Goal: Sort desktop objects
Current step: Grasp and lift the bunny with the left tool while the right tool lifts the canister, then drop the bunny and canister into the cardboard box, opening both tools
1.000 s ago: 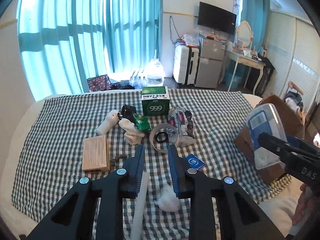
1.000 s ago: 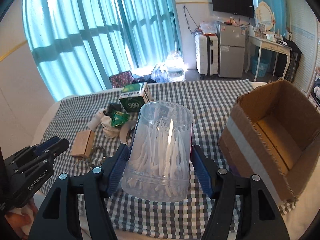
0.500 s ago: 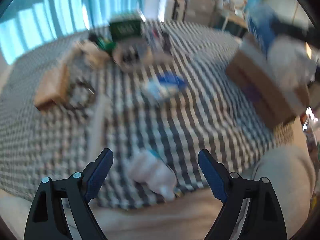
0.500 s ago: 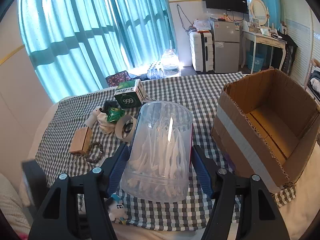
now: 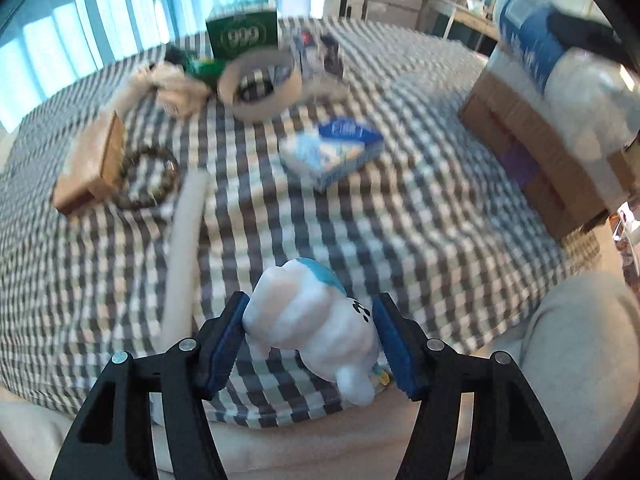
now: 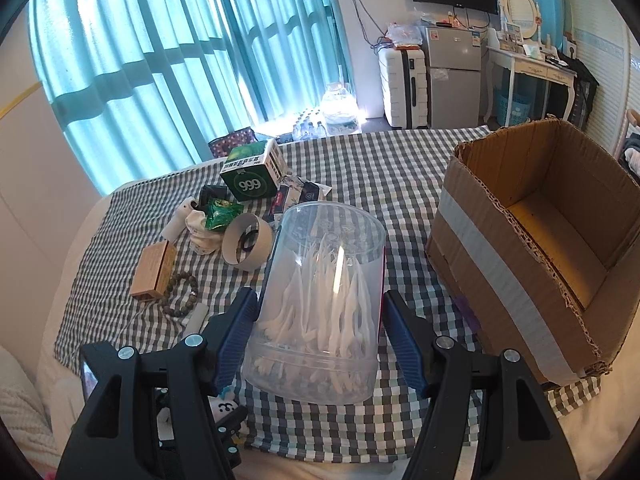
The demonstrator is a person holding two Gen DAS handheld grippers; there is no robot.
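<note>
Nearest in the left wrist view, the left tool [image 5: 310, 342] has just been closing its jaws around a white toy [image 5: 316, 328] with a blue cap, lying at the near edge of the checked cloth [image 5: 420, 216]; the blue pads look to be touching its sides. The surface under the cloth looks like a bed.

The right tool [image 6: 318, 336] holds a clear tub [image 6: 320, 300] of white picks above the cloth, pads pressed on both sides. The label on the tub is too blurred to read.

Farther in lie a white tube [image 5: 184, 248], a bead bracelet [image 6: 180, 294] touching a wooden box [image 6: 154, 270] on the left, and a blue-and-white pack [image 5: 334, 152] whose print is blurred. Beyond them a tape roll [image 6: 246, 246] stands on edge beside a green packet [image 6: 222, 214].

Farthest on the cloth is a green box [image 6: 252, 178] marked "999" in white, with small Chinese print I cannot read. The open carton [image 6: 540, 252], banded with grey tape, sits at the right.
</note>
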